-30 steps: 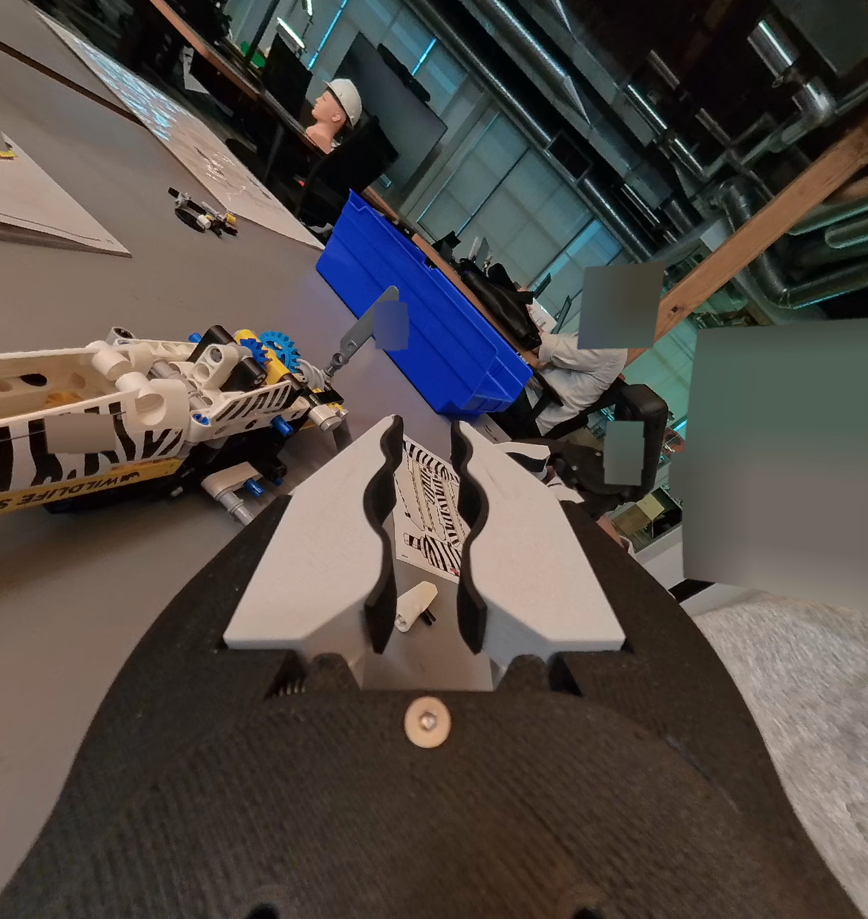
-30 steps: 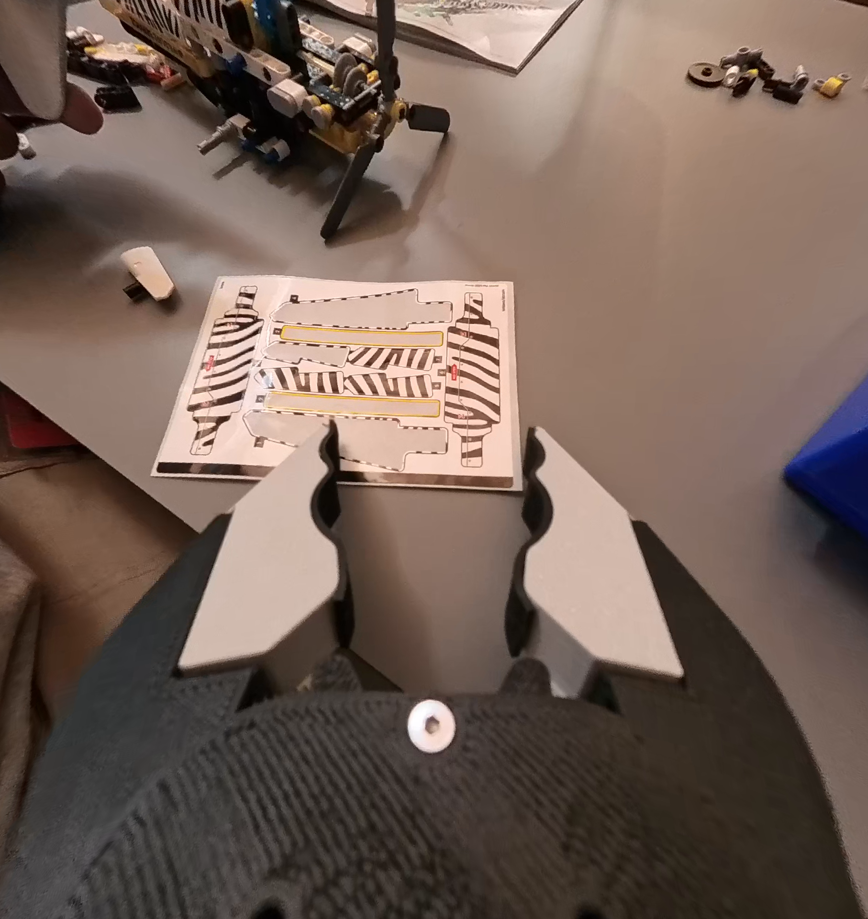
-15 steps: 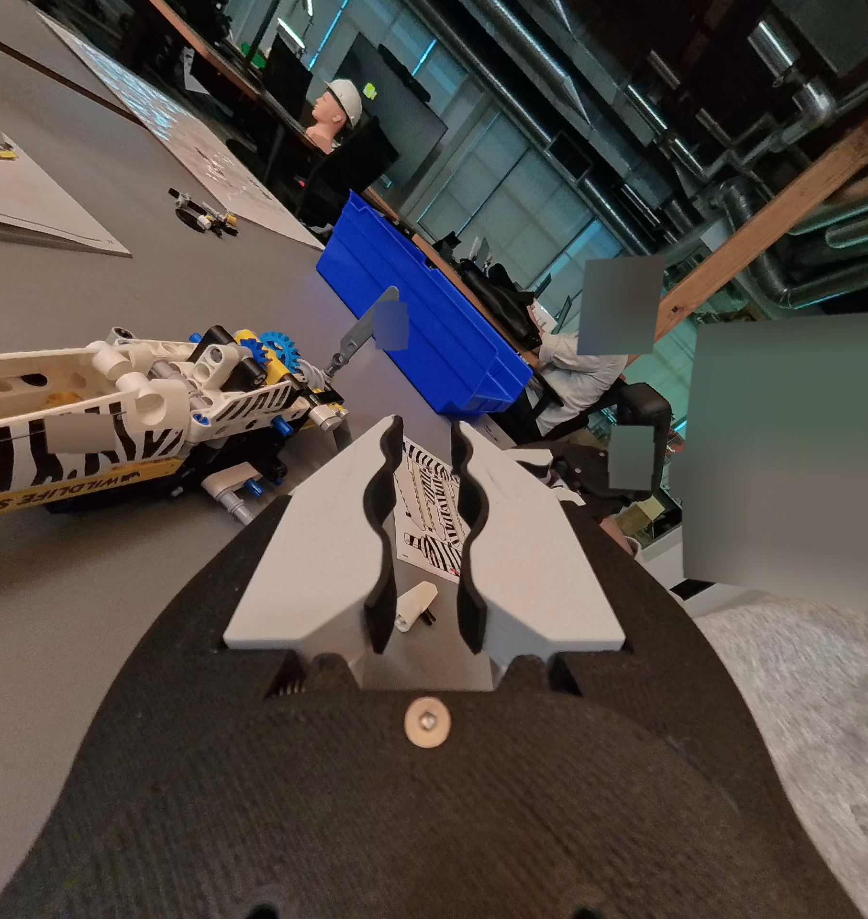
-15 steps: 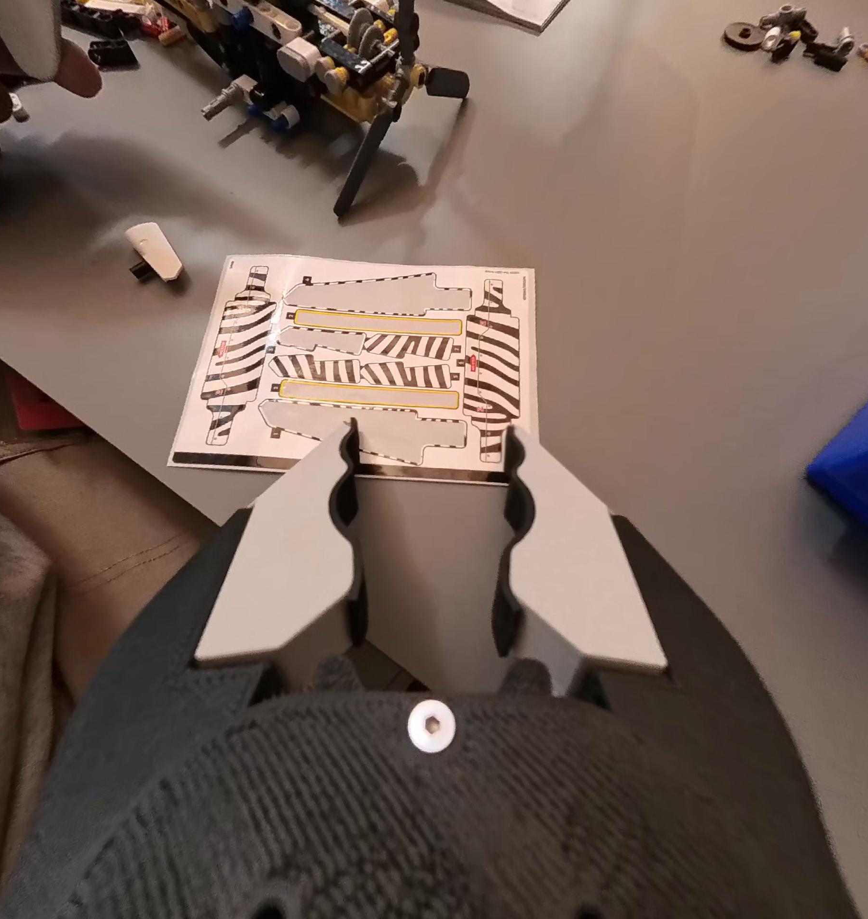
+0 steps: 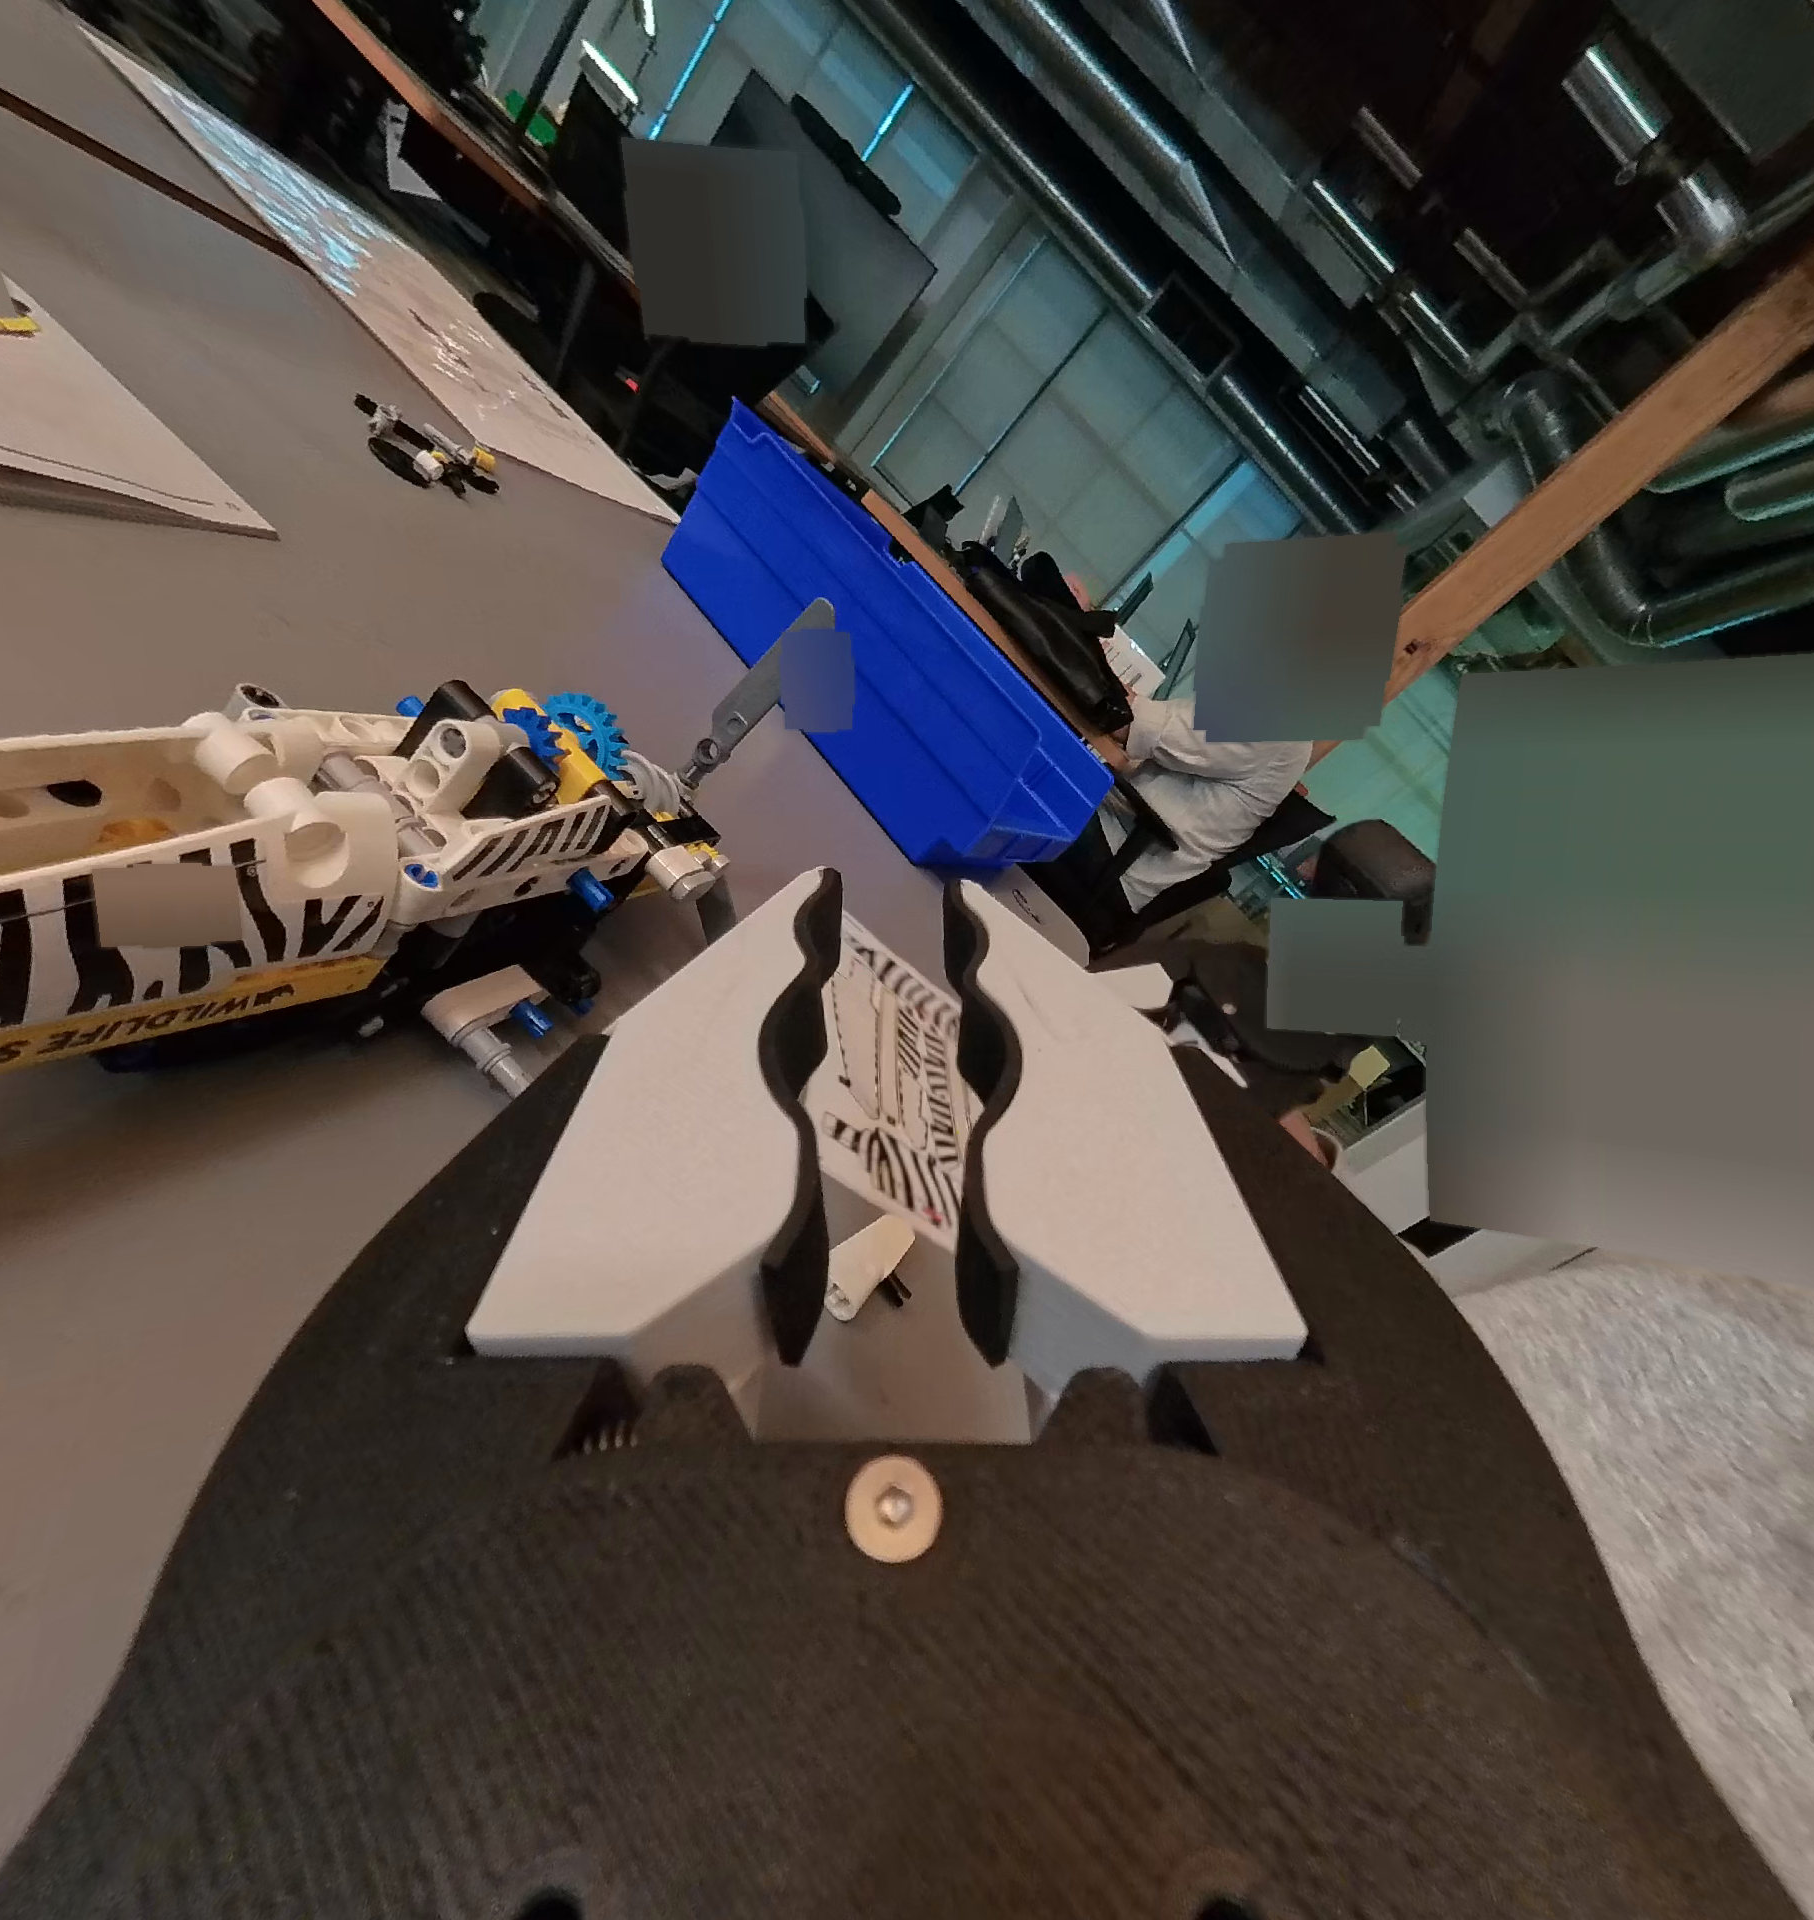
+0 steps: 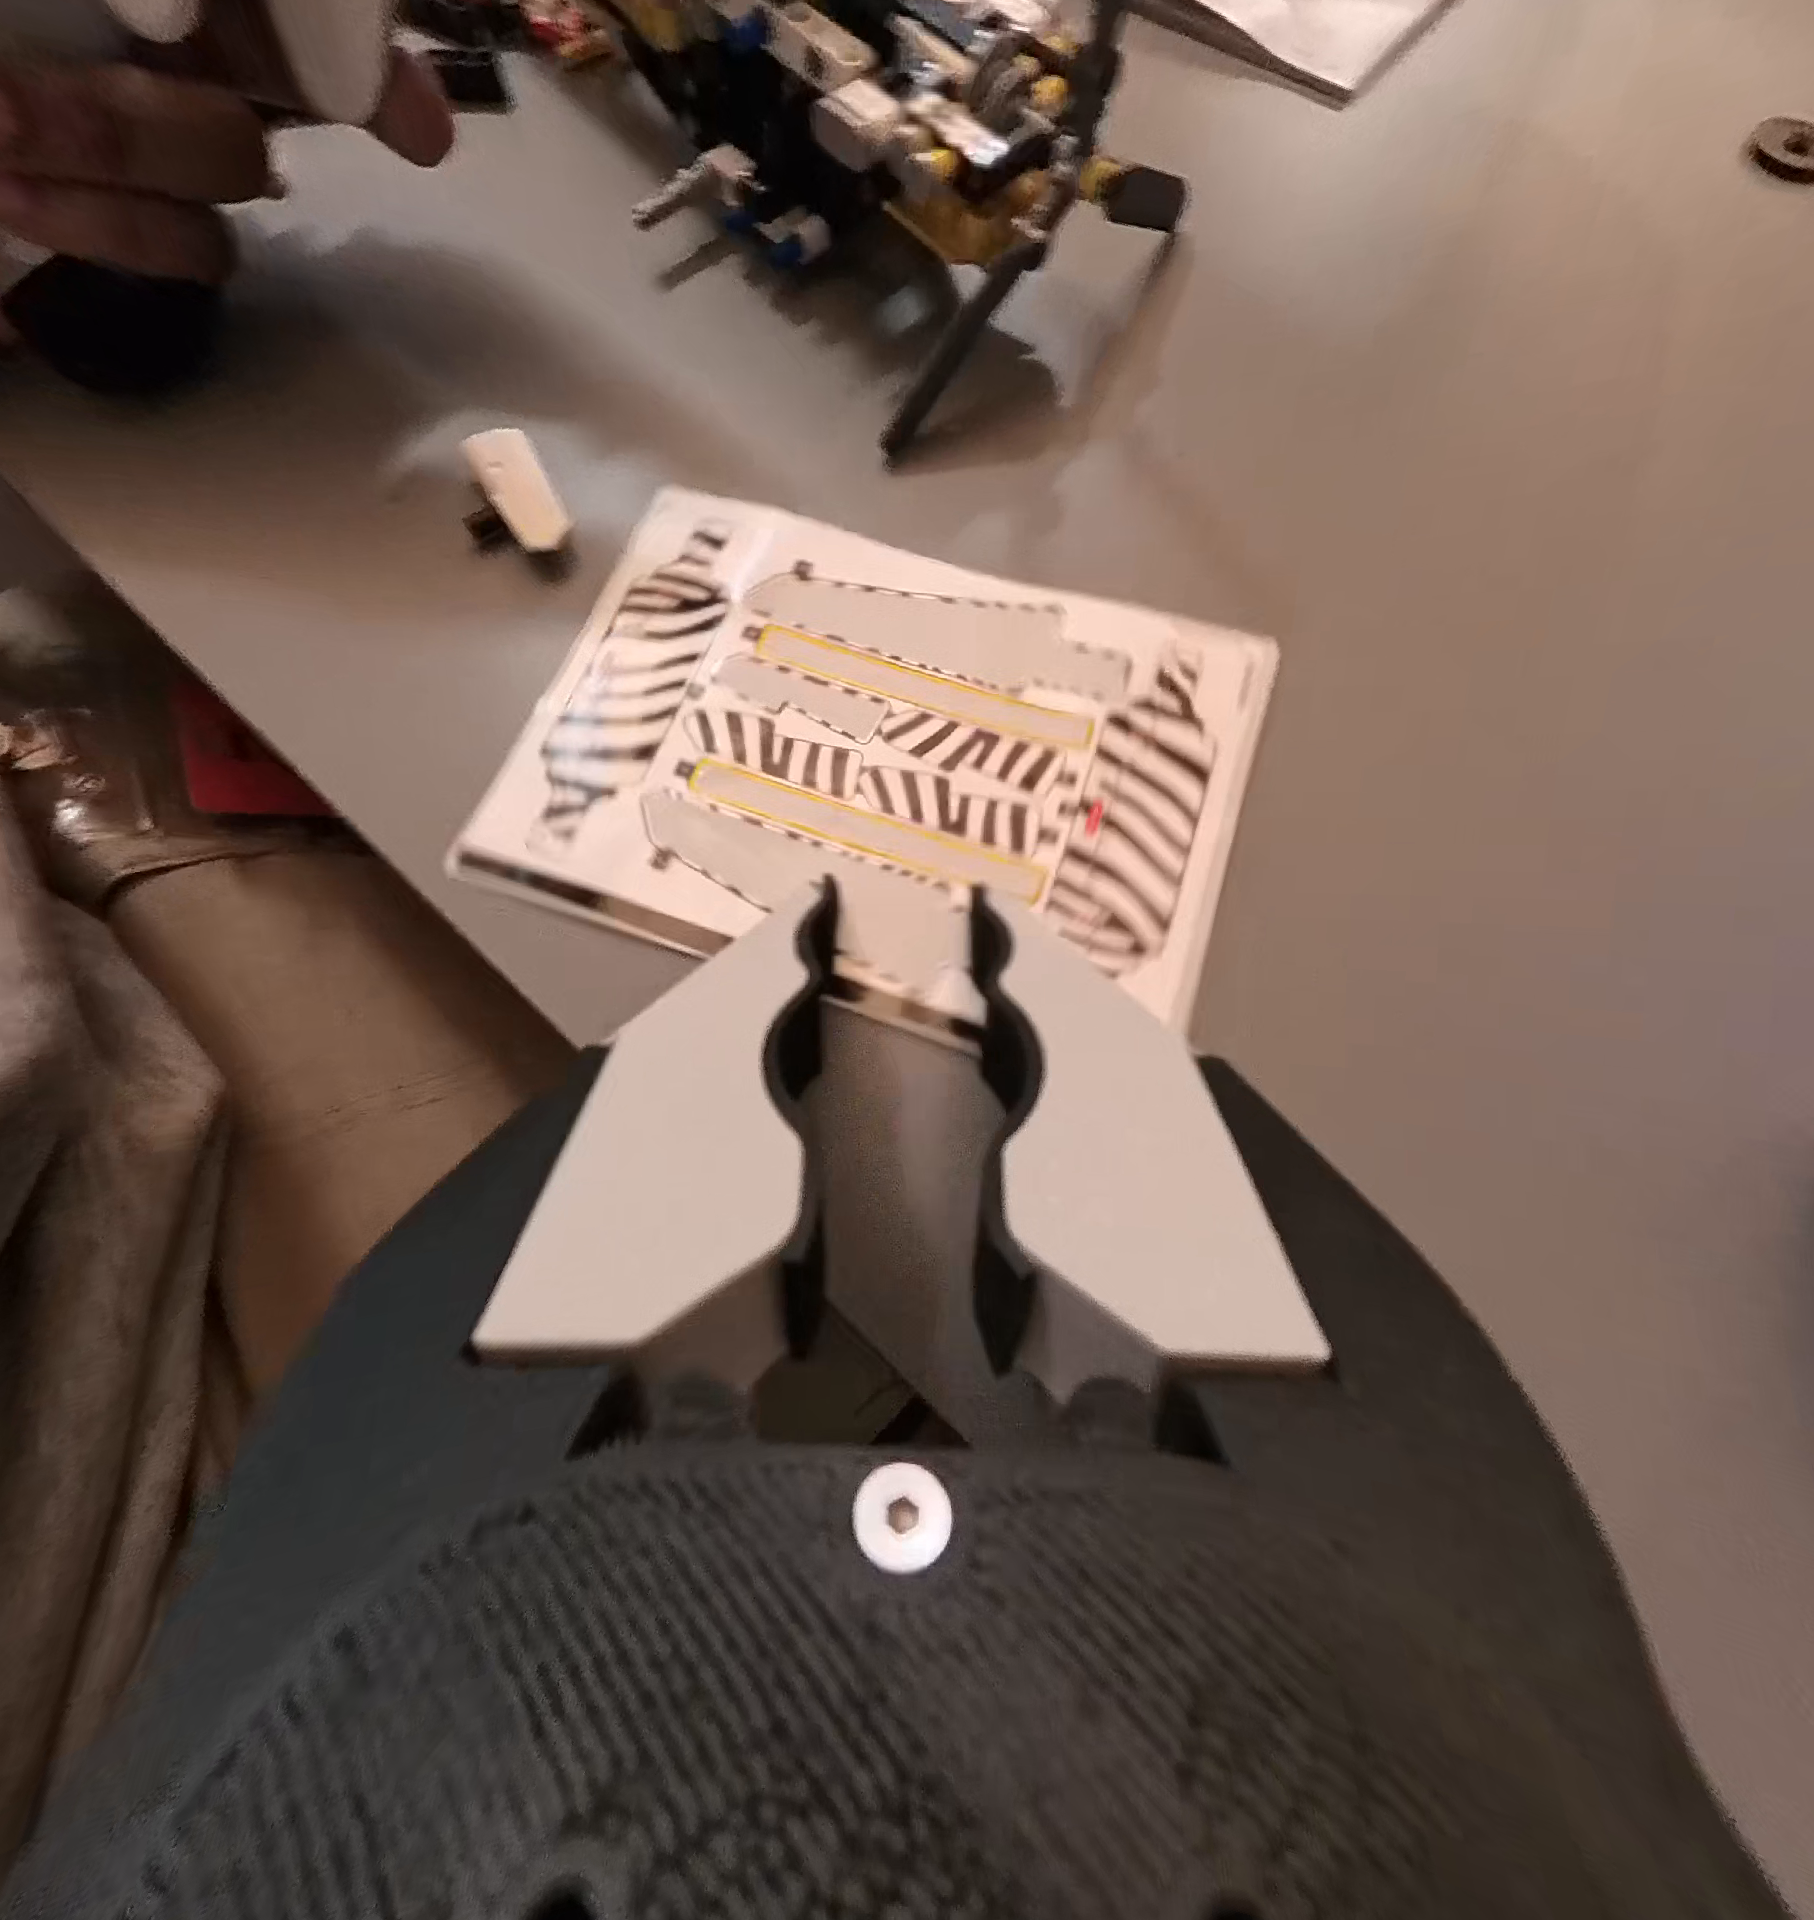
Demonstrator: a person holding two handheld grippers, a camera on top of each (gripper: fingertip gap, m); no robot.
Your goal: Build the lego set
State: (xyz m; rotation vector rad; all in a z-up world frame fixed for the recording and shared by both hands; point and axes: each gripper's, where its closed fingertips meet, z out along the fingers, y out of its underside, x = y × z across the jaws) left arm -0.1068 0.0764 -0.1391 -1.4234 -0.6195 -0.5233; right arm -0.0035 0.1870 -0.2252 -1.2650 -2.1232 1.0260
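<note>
Right wrist view showed the right tongs (image 6: 901,902) poised at the near edge of the flat zebra-striped sticker sheet (image 6: 882,758) on the grey surface (image 6: 1454,520), jaws parted with nothing gripped between them. That picture was blurred, so whether the fingertips touched the sheet was hard to say. A small white lego piece with a black pin (image 6: 516,488) lay just beyond the sheet's far left corner. Farther off stood the partly built white, black and yellow lego vehicle with zebra stickers (image 6: 913,114), a dark blade propping its end.

Left wrist view had the left tongs (image 5: 887,899) released as well, empty, a narrow gap between their wavy black pads, held low over the surface near the white piece (image 5: 867,1262). The vehicle (image 5: 290,873) lay to their left, a blue plastic bin (image 5: 882,665) behind it.
</note>
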